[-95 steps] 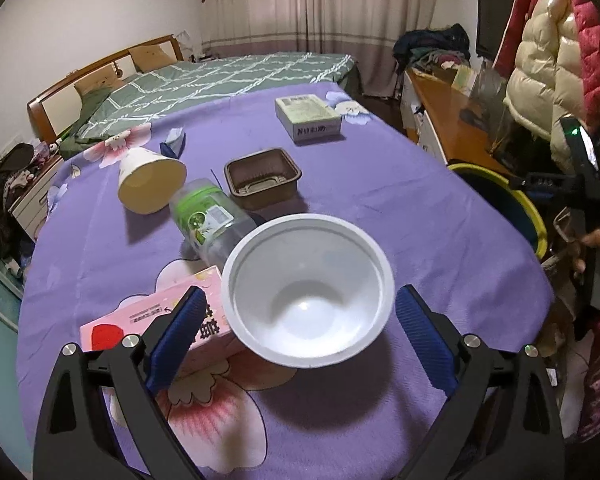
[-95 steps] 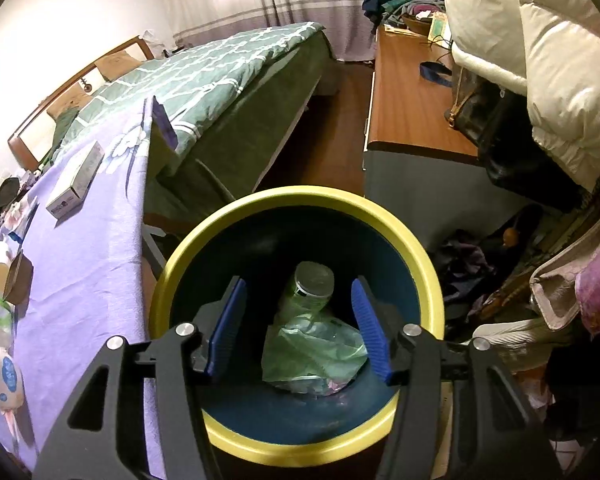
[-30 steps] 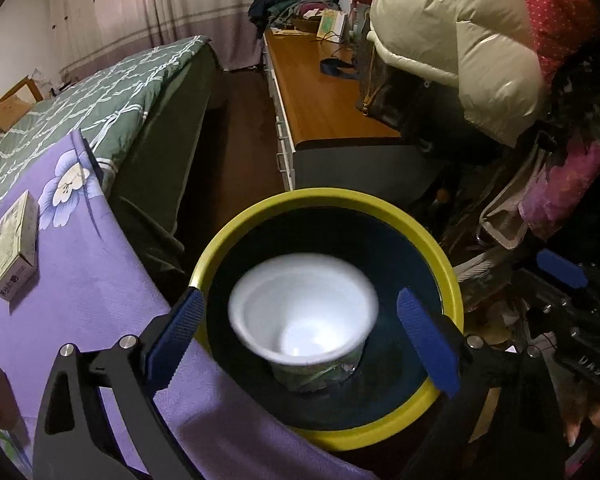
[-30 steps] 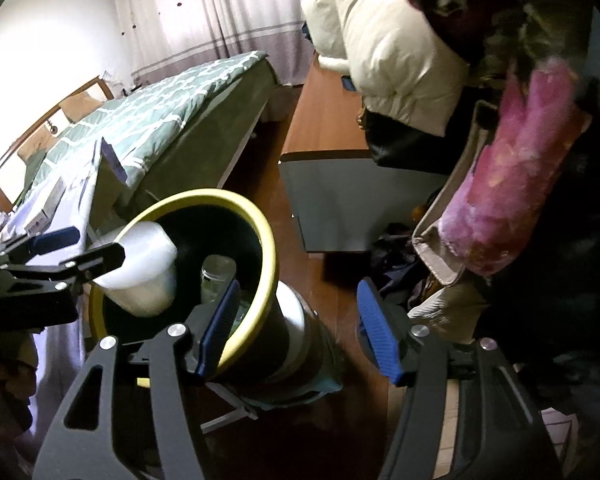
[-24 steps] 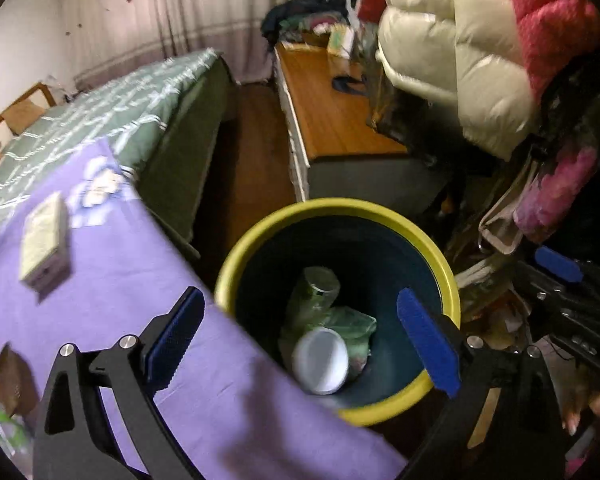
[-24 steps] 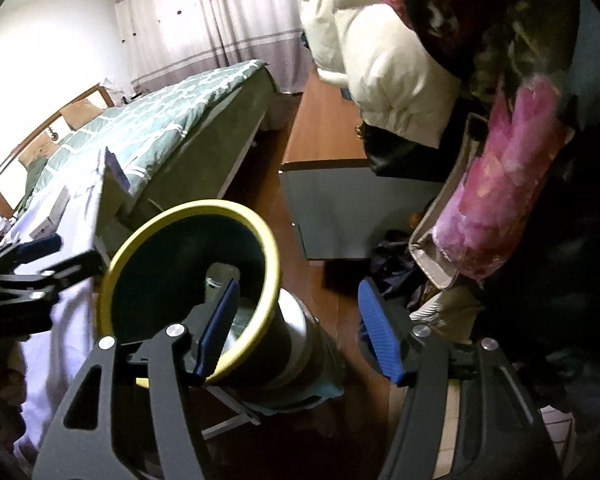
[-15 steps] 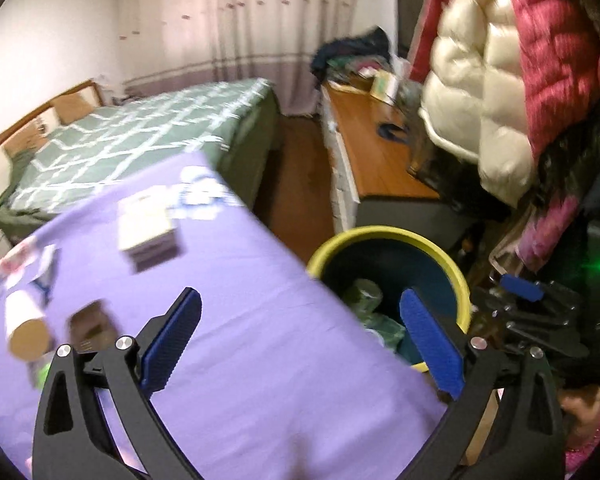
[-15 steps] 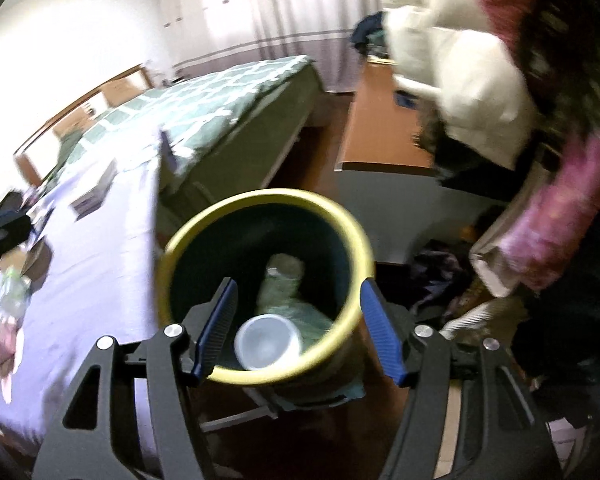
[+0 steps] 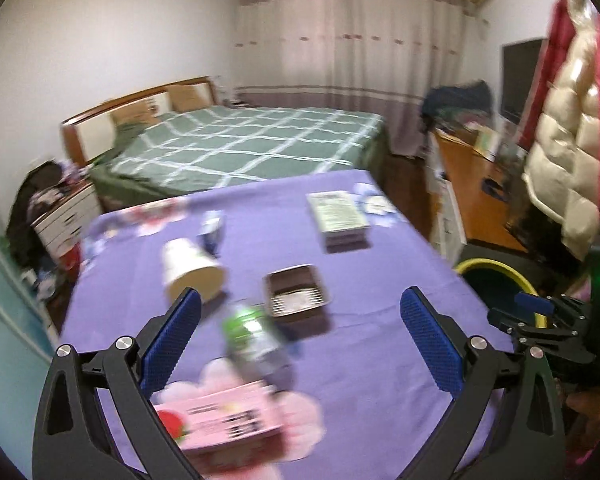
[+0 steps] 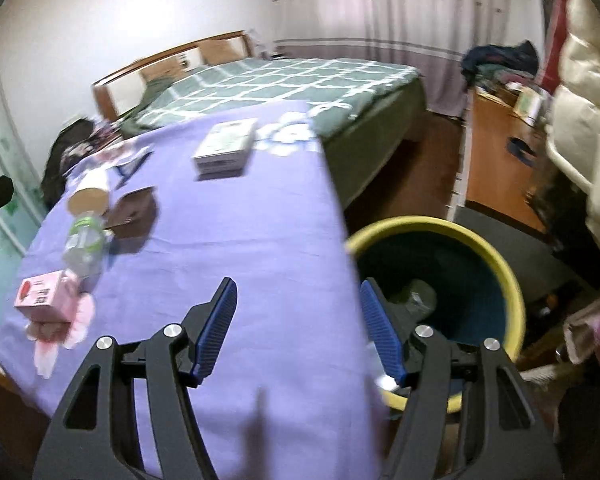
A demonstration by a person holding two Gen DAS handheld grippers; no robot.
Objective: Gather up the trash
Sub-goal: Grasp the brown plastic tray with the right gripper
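Left tongs (image 9: 300, 340) spread wide, empty, above purple surface (image 9: 380, 280); bottle (image 9: 256, 336) lies between tips, below. Right tongs (image 10: 296, 332) released, empty, straddling surface edge beside bin (image 10: 496, 264).

Wooden-framed bed with green checked cover (image 9: 256, 144) at 12 o'clock; pale pleated curtains (image 9: 352, 48) behind it; orange-brown wooden desk (image 10: 496, 160) at 2 o'clock; cream puffer jacket (image 9: 564, 168) at 3 o'clock.
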